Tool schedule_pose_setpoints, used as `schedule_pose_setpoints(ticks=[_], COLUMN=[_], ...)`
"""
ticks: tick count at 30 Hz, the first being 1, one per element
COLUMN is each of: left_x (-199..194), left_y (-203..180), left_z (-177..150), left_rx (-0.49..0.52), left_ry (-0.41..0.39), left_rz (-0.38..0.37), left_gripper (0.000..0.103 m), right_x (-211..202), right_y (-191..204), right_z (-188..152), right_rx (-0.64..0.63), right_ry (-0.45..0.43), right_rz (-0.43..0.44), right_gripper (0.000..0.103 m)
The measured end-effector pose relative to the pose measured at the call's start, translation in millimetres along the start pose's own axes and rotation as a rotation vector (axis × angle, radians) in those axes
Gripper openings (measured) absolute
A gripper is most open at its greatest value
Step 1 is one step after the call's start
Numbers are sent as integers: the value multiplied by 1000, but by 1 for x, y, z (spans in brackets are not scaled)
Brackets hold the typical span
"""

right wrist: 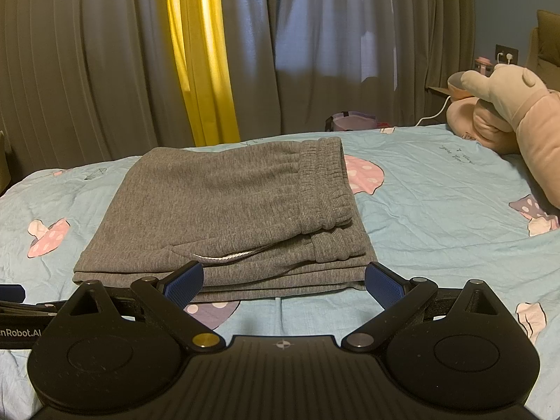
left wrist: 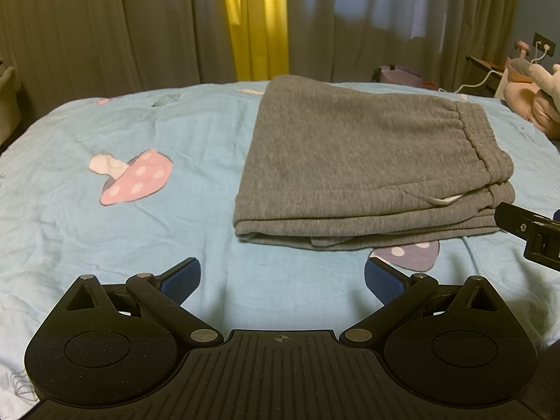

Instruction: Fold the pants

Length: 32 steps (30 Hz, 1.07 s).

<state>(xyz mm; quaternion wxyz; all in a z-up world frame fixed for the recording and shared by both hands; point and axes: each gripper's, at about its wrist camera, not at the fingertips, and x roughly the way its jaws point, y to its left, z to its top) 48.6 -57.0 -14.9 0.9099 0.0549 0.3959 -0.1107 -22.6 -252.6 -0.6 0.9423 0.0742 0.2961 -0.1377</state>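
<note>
Pants (right wrist: 224,217) of grey ribbed knit lie folded into a flat rectangular stack on the light blue bedsheet (left wrist: 168,217), waistband on the right side of the pile, a white drawstring (right wrist: 224,256) peeking from between the layers at the near edge.

Nearest the lens in the right wrist view, the right gripper (right wrist: 284,281) hovers level and low over the sheet, aimed straight at the near edge of the stack. Its blue-padded fingers (right wrist: 183,283) are spread wide and hold nothing; the fingertips sit just short of the folded edge, one toward each end of it. At the lower left of this view, part of the other tool shows.

In the left wrist view the left gripper (left wrist: 281,278) is likewise level, spread wide and empty, over bare sheet well short of the stack, which lies ahead and to its right. A black part of the right tool enters from the right edge, close by the near right corner of the pile.

Pink and purple mushroom prints dot the sheet; one pink mushroom (left wrist: 134,178) lies left of the stack, one purple mushroom (right wrist: 213,311) partly under its near edge. Farther right, a pink and grey plush toy (right wrist: 504,105) rests on the bed. Behind everything hang grey curtains (right wrist: 105,70) with a yellow curtain (right wrist: 203,70) between them.
</note>
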Motion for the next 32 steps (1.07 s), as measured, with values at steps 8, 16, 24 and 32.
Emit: schedule_pose_setpoints(ticks=[8,16,24,32], left_x=[0,-2,-2,-3], left_y=[1,1,3,1], left_z=[1,0,0,-1], left_rx=[-3,-9,-18,-13], left_ry=[-3,-10,-12,-22], left_rz=[-3,-4,-3,-10], left_gripper=[103,103,103,103], right_x=[0,1,1,2], right_y=[0,1,2,3], right_z=[0,-1,-1,-1], right_rx=[-1,-14,-16,-22], right_ry=[-1,0,2,4], right_rz=[-1,-2,-4,-5], right_gripper=[99,99,99,99])
